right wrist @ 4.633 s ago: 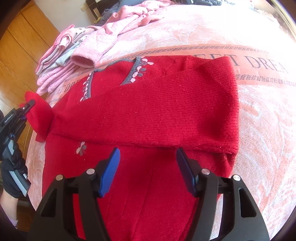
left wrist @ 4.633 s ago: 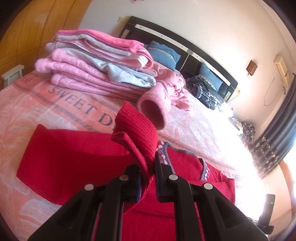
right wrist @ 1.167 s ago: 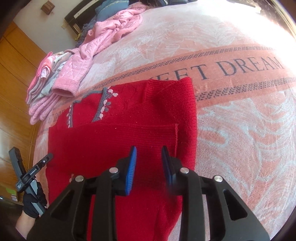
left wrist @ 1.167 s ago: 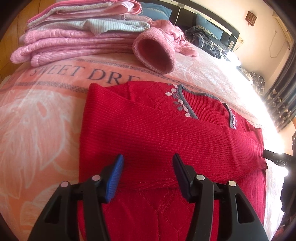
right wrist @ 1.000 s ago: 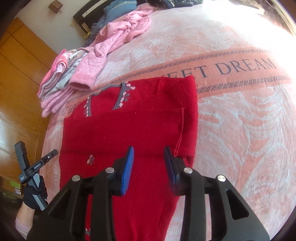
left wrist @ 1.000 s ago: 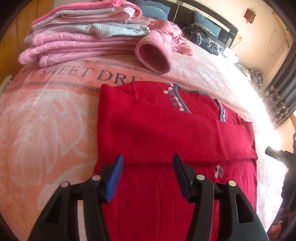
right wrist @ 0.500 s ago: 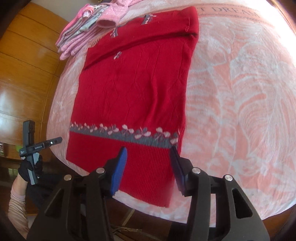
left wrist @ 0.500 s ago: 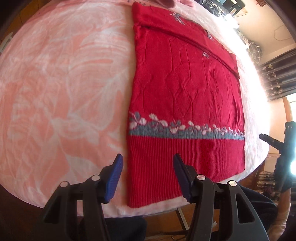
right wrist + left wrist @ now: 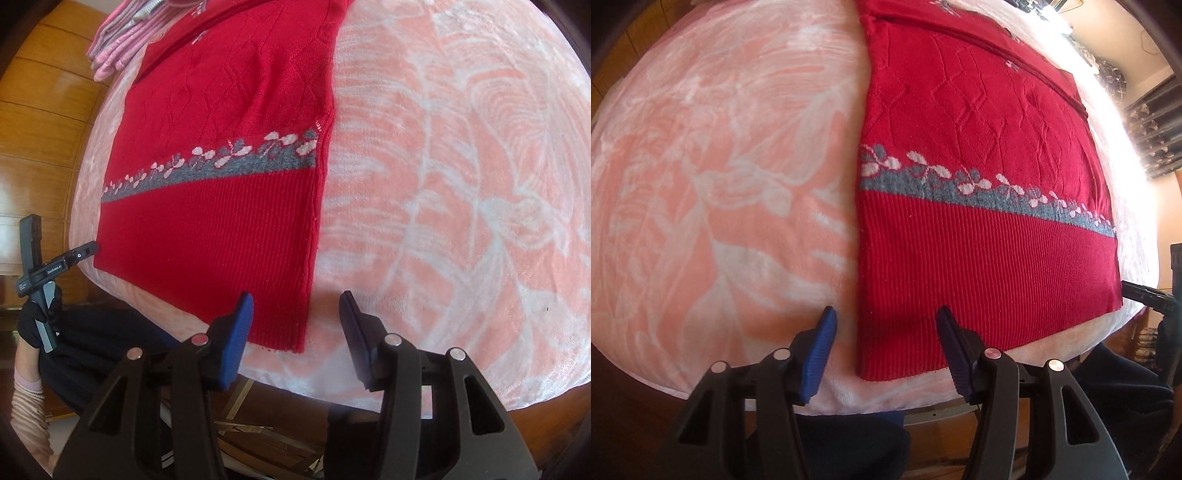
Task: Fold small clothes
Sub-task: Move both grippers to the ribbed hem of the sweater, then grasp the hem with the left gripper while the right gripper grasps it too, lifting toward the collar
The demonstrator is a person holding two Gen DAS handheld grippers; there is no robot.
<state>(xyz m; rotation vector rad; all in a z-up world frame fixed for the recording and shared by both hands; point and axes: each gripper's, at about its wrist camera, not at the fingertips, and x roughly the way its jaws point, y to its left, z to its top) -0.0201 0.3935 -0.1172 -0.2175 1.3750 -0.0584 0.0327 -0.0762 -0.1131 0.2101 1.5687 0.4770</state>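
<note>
left tool (image 9: pixel 884 345): wide apart at hem corner | right tool (image 9: pixel 295 328): same, empty | red sweater (image 9: pixel 979 184): flat on bed (image 9: pixel 701 166)

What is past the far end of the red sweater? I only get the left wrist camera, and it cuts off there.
Observer: A pile of pink clothes lies next to the red sweater's far corner.
Operator: Is my other gripper open?
Observer: Yes. The right gripper is open, one finger on each side of the sweater's near corner, not pinching it.
Operator: Who holds this one?
Observer: A black-gloved hand holds the left gripper, with a pink sleeve on the arm.
</note>
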